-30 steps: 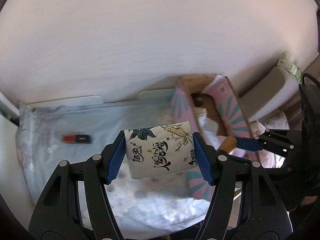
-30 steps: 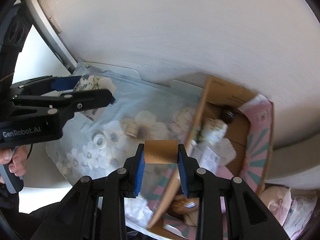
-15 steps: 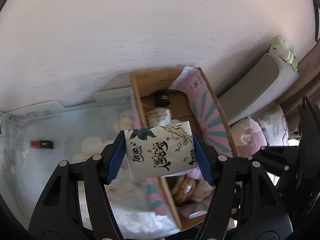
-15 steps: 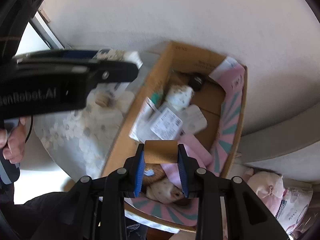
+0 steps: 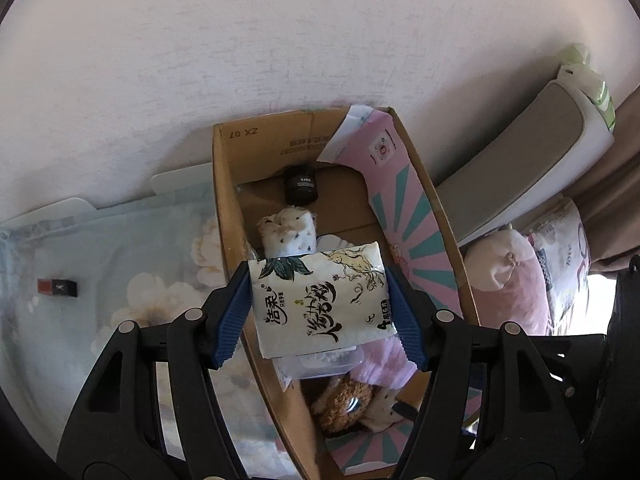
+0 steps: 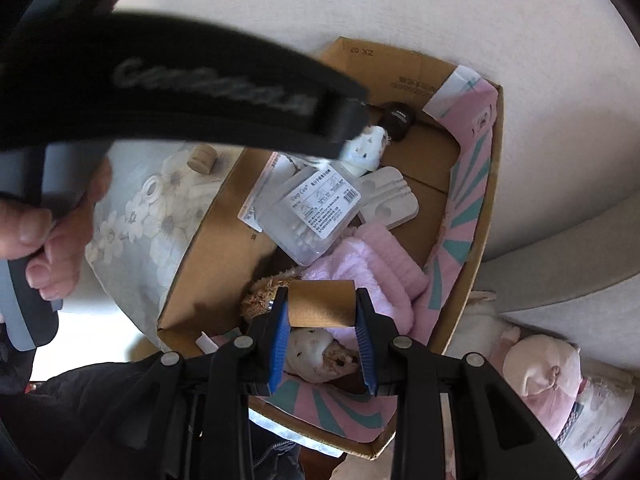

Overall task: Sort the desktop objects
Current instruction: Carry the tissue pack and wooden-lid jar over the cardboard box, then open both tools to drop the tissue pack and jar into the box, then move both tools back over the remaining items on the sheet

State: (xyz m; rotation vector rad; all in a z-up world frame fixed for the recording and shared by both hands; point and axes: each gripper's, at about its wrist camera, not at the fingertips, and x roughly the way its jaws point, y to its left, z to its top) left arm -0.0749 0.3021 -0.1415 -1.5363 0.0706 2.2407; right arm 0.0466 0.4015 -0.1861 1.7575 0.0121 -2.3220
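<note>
My left gripper [image 5: 320, 312] is shut on a white tissue pack [image 5: 320, 300] with black lettering and holds it above the open cardboard box [image 5: 224, 184]. My right gripper [image 6: 322, 322] is shut on a brown cork-like cylinder [image 6: 322, 303] and holds it over the same box [image 6: 200, 248], above a pink fluffy cloth [image 6: 372, 264]. The box holds a clear plastic case [image 6: 312, 212], a black jar [image 5: 300, 185], a white spotted roll [image 5: 286, 234] and plush toys [image 5: 348, 408]. The left gripper's body crosses the top left of the right wrist view.
A floral cloth [image 5: 120, 264] covers the table left of the box; a red and black lipstick [image 5: 57, 287] and a small cork [image 6: 202, 158] lie on it. A white wall stands behind. Pillows [image 5: 508, 284] and a chair back [image 5: 532, 160] are to the right.
Both grippers have moved right from over the floral cloth to above the box, carrying the tissue pack and the cork cylinder. The right gripper has come lower over the box contents.
</note>
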